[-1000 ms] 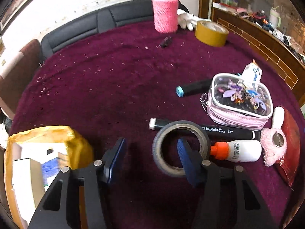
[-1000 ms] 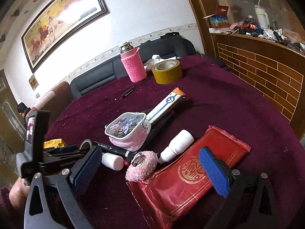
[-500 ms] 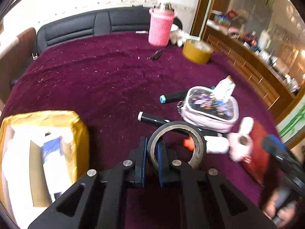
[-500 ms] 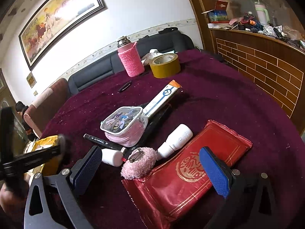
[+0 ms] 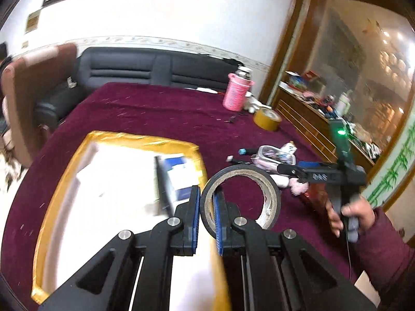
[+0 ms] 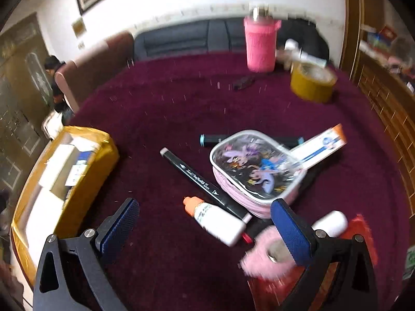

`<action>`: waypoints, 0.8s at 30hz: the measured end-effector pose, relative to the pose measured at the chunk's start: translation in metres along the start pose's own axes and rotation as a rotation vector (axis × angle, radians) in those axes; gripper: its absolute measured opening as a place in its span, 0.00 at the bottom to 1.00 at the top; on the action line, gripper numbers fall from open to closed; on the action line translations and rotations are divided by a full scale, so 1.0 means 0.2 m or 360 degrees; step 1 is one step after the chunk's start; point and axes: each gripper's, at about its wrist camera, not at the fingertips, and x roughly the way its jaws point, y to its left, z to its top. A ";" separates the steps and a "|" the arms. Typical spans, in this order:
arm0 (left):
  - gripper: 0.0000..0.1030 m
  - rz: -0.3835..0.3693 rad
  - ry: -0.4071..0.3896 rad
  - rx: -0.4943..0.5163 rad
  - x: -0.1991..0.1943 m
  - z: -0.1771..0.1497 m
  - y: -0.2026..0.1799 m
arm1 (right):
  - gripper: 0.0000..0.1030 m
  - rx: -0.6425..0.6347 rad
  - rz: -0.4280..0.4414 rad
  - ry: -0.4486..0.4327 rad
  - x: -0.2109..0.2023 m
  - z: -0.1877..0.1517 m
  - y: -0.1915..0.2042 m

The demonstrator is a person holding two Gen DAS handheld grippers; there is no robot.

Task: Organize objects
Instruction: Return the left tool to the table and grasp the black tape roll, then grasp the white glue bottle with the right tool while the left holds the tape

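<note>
The black tape roll (image 5: 241,197) is held off the table, its wall clamped between the fingers of the left gripper (image 5: 206,215), beside the open yellow box (image 5: 124,140). It should be carried fully over the box before being released. The right gripper (image 6: 207,223) is held with fingers apart above the white bottle (image 6: 220,223)
</note>
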 end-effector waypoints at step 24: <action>0.09 -0.0008 -0.0049 -0.0178 -0.12 -0.19 0.32 | 0.74 0.0033 -0.0161 0.0267 0.23 -0.02 0.19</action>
